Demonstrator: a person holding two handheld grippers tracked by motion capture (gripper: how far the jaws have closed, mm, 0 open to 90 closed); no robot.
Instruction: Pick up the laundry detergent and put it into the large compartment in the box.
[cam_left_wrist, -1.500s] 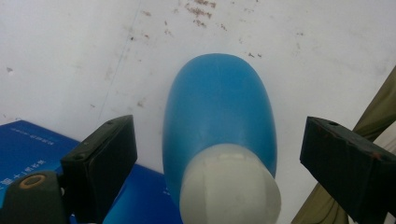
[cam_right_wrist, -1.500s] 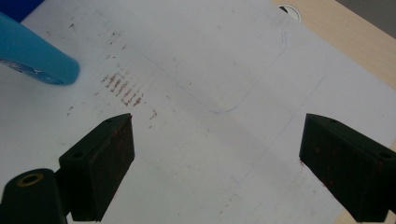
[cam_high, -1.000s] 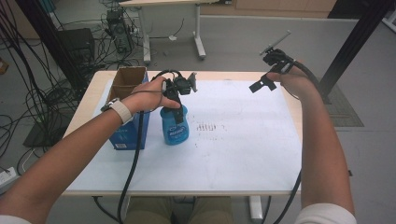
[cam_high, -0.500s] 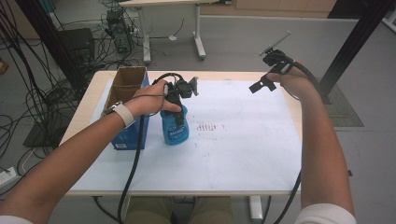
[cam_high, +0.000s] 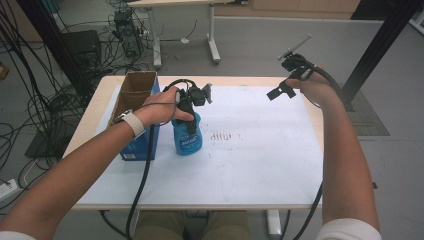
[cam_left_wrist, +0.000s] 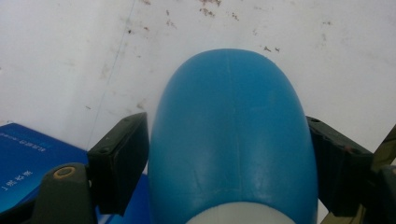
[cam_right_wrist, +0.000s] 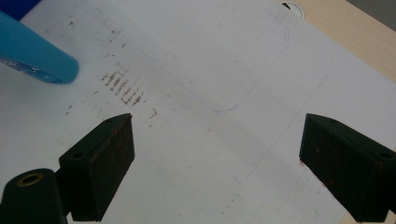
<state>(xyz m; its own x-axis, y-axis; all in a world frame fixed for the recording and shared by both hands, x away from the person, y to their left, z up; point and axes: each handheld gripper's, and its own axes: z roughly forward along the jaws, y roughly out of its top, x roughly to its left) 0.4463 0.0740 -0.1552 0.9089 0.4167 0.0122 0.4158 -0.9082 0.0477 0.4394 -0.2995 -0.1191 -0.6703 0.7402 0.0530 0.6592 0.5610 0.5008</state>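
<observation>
Clamping blue bottle (cam_left_wrist: 231, 135), left gripper (cam_high: 192, 100) just closing, right gripper (cam_right_wrist: 215, 168) wide open, empty, above bare sheet (cam_high: 260, 165).

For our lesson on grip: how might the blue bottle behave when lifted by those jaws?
The blue bottle looks smooth and rounded, so it may slip. The left gripper, whose jaws have just been closing, grips it high up, so it could swing. It looks like plastic, probably light.

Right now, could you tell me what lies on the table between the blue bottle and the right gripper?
Between blue bottle and right gripper, the high view shows white sheet with brown smudges.
</observation>
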